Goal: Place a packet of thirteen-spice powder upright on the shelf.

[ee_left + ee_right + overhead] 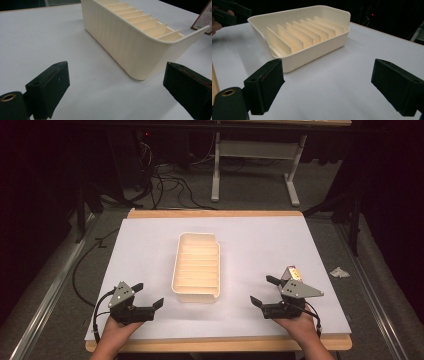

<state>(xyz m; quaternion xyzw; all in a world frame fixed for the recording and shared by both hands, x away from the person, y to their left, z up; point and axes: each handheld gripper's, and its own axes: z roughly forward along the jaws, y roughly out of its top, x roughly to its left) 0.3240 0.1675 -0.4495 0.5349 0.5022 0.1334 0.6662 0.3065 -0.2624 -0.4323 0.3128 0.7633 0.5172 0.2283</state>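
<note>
A cream plastic tray (196, 268) with a row of upright dividers inside lies in the middle of the white-covered counter (150, 245), long side running away from the person, between the two grippers and apart from both. It looks light and stiff: thin moulded walls, faintly ribbed on the outside, with a smooth rolled rim. Judging by that, it should lift with little effort but could skid on the smooth sheet if nudged from the side, and the glossy walls may slip in a shallow pinch. The best hold is likely the rim along a long wall or at the rounded near corner, with one jaw inside and one outside; the thin dividers seem the weakest part and are better left alone.

The left gripper (145, 296) rests near the tray's near left corner, its jaws spread wide, nothing between them; in the left gripper view the tray's corner stands ahead of the open gap, not touched. The right gripper (264, 291) sits well to the right of the tray, jaws likewise spread, holding nothing, bare counter between them. A small card-like item (203, 18) stands by that hand
</note>
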